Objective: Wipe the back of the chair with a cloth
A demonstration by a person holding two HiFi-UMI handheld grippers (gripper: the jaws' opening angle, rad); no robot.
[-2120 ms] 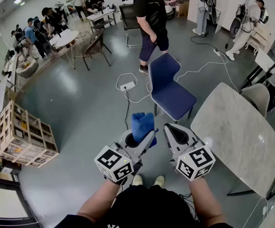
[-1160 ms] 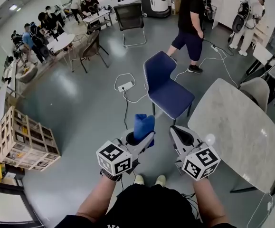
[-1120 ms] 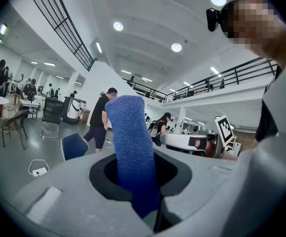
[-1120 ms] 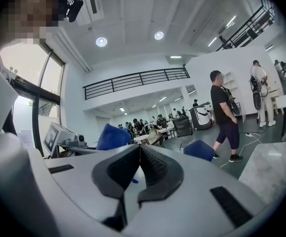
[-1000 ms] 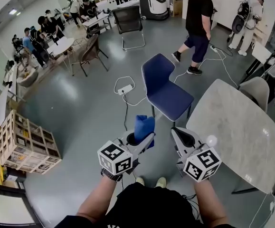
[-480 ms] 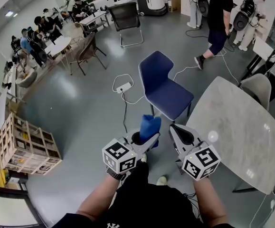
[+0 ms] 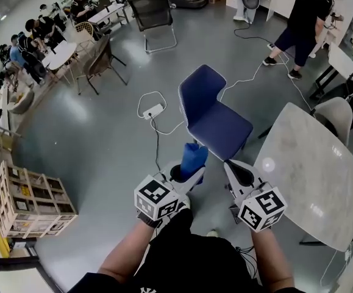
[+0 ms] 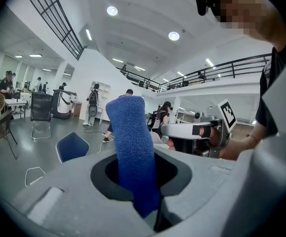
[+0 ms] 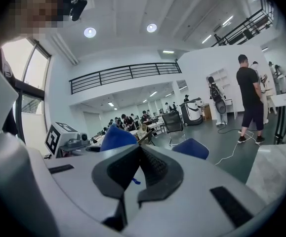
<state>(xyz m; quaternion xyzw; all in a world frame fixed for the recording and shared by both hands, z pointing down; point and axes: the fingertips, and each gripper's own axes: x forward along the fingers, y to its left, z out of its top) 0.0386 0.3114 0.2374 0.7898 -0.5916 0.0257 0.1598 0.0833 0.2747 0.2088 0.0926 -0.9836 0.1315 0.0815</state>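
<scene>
Left gripper (image 7: 186, 173): clamped on blue cloth (image 7: 194, 157), which stands upright between the jaws.
Right gripper (image 7: 237, 172): jaws together, empty.
Chair (image 7: 220, 126): ahead of both grippers, nearer than a second ago, apart from the cloth.
Status: approach closing, wiping not yet begun.

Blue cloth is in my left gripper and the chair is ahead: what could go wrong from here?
The power strip and its cable lie on the floor beside the chair, so you could trip. The blue cloth is pinched low in the left gripper and mostly stands free, so it may fold or slip when pressed.
</scene>
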